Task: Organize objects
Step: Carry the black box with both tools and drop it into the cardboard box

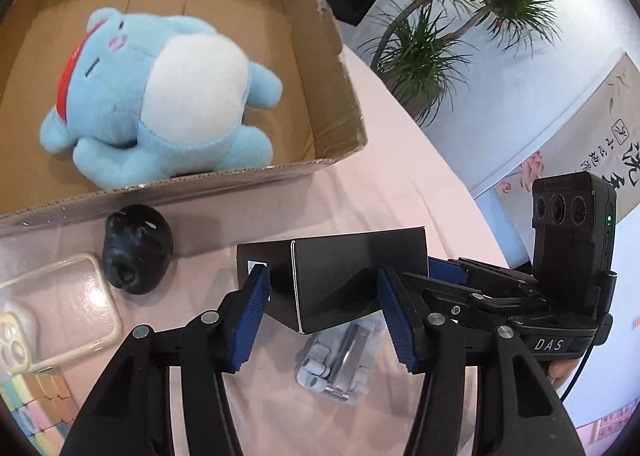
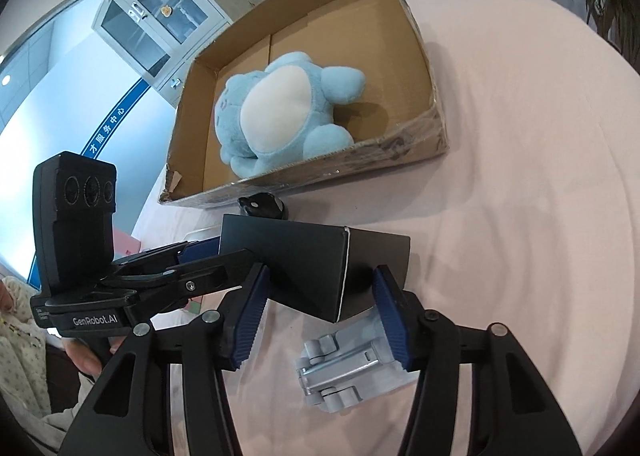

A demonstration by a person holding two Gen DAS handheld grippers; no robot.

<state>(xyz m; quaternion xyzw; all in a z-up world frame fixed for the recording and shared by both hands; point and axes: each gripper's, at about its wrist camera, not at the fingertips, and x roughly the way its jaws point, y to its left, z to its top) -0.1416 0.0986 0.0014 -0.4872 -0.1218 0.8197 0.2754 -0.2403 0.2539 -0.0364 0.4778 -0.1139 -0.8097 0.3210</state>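
A black rectangular box (image 1: 340,276) is held above the pink table, one corner down. My left gripper (image 1: 324,316) is shut on one end of it, its blue pads (image 1: 252,316) against the sides. My right gripper (image 2: 320,320) is shut on the other end of the black box (image 2: 312,264). Each gripper shows in the other's view, the right one (image 1: 520,288) at right, the left one (image 2: 160,276) at left. A cardboard box (image 1: 320,55) beyond holds a blue plush toy (image 1: 160,95), also seen in the right wrist view (image 2: 280,115).
A grey folding stand (image 1: 336,364) lies on the pink tablecloth (image 2: 520,215) under the black box. A black mouse-like object (image 1: 136,252), a clear phone case (image 1: 60,308) and pastel blocks (image 1: 36,404) lie at left. A potted plant (image 1: 440,35) stands behind the table.
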